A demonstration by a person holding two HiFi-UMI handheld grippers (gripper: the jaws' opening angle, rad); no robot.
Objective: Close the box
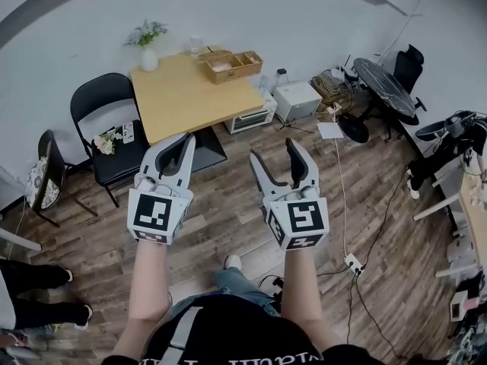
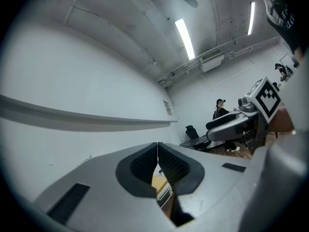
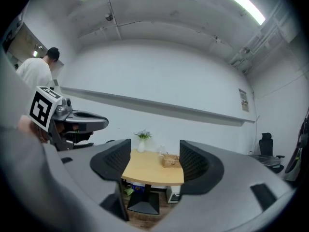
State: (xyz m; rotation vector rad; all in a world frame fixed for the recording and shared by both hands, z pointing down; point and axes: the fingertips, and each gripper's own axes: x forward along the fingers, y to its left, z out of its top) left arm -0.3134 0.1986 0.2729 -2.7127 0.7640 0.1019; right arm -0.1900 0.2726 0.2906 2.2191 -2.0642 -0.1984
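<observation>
Your box (image 1: 230,65) sits on the table's (image 1: 183,101) far right corner, upper centre of frame, well apart from both grippers; step closer before reaching. Your right gripper (image 1: 274,152) gapes wide and empty; your left gripper (image 1: 183,143) is pinched together on nothing. Mind the chair (image 1: 103,105) at left; the floor (image 1: 228,204) ahead gives room.
</observation>
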